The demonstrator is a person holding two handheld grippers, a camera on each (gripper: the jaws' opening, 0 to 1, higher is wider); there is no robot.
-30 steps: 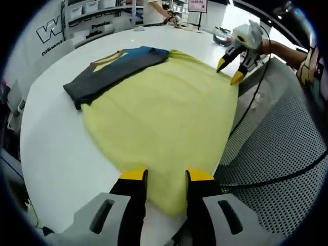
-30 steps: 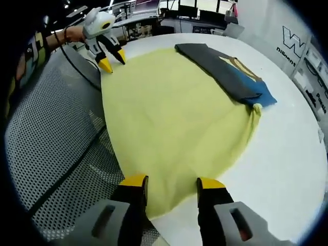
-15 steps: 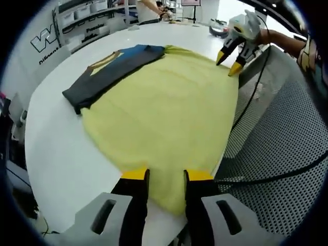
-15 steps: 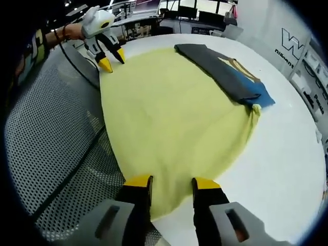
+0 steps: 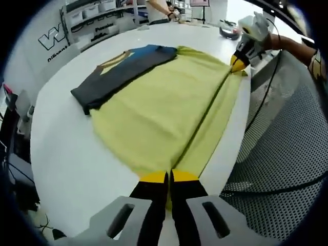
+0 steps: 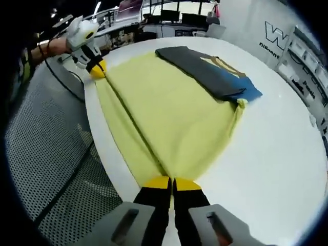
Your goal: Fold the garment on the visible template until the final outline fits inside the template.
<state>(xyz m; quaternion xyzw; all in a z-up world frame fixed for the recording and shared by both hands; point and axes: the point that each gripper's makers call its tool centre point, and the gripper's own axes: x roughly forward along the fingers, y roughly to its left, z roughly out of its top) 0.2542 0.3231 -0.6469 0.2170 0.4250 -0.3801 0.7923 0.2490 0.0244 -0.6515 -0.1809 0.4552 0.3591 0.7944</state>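
A large yellow cloth point(image 5: 154, 107) lies spread on the round white table point(image 5: 61, 148). A taut crease runs along its near side between both grippers. My left gripper point(image 5: 168, 177) is shut on one end of the cloth's near edge. My right gripper point(image 6: 171, 182) is shut on the other end. Each shows in the other's view, the right gripper point(image 5: 239, 61) at the top right and the left gripper point(image 6: 95, 68) at the top left. A folded dark grey garment point(image 5: 120, 74) with blue and yellow patches lies along the cloth's far edge point(image 6: 207, 72).
A grey perforated metal surface point(image 5: 287, 154) borders the table's near side, with a black cable point(image 5: 261, 102) running over it. Shelves with bins point(image 5: 92, 10) and another table with a person point(image 5: 159, 7) stand beyond. Bare table point(image 6: 277, 154) lies past the cloth.
Both grippers went from open over the cloth's near edge to shut on it. The edge has pulled inward and a straight crease has formed between them.
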